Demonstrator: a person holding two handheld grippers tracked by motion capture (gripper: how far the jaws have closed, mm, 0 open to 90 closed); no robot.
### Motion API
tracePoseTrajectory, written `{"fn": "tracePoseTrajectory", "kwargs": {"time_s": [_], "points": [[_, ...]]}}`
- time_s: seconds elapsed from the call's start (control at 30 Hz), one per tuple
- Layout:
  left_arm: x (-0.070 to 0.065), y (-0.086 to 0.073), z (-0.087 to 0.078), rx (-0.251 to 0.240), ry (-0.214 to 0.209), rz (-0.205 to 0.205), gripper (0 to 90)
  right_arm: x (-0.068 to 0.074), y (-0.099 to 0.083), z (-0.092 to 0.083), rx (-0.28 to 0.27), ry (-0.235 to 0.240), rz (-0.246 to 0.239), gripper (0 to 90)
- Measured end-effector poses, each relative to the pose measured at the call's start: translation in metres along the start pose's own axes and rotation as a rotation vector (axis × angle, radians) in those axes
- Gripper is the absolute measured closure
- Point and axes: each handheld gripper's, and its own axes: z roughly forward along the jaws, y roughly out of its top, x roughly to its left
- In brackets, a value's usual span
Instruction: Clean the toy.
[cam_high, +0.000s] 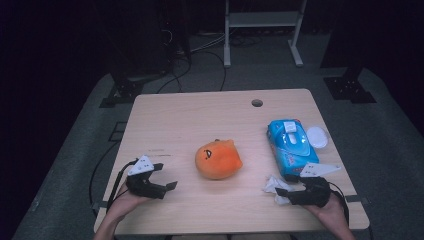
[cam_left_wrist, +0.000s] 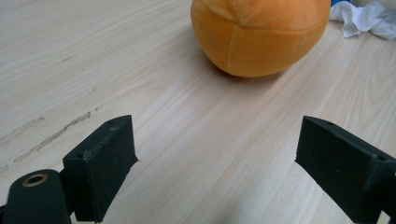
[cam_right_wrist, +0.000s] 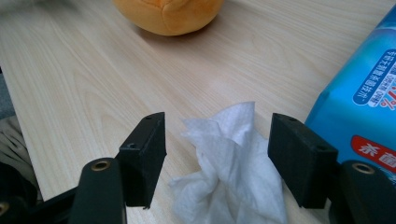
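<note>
Crumpled white wipe (cam_right_wrist: 233, 168) lies on the light wood table (cam_high: 200, 115), near its front right corner, just beside the near end of the blue wet-wipes pack (cam_high: 291, 146). It's thin, soft, non-woven-looking material, bunched into loose folds with one flap standing up (edges look ragged, no print on it). In the high view it reads as a small white wad (cam_high: 274, 186) by the pack's end.

Right gripper (cam_right_wrist: 217, 140): jaws apart, one on each side of the wipe. The pads aren't pressing on it; there's a gap on both sides. The wipe rests on the tabletop, not lifted. In the high view this gripper (cam_high: 281, 192) sits low over the table's front right, hand behind it.

Left gripper (cam_left_wrist: 217, 144): jaws wide apart, nothing between them, bare wood under them. It points toward the orange plush toy (cam_left_wrist: 257, 35), which stands clear ahead of it. In the high view it (cam_high: 169, 176) is at the table's front left.

Plush toy (cam_high: 218, 159) sits mid-table, rounded, stitched seams, small dark face mark on the upper left side. A white round lid (cam_high: 317, 136) lies just beside the pack's far right edge.
</note>
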Motion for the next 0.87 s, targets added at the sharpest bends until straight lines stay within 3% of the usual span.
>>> {"fn": "tracePoseTrajectory", "kwargs": {"time_s": [0.87], "points": [[-0.004, -0.022, 0.007, 0.024, -0.009, -0.042, 10.9, 0.002, -0.002, 0.001, 0.002, 0.005, -0.001, 35.0]]}}
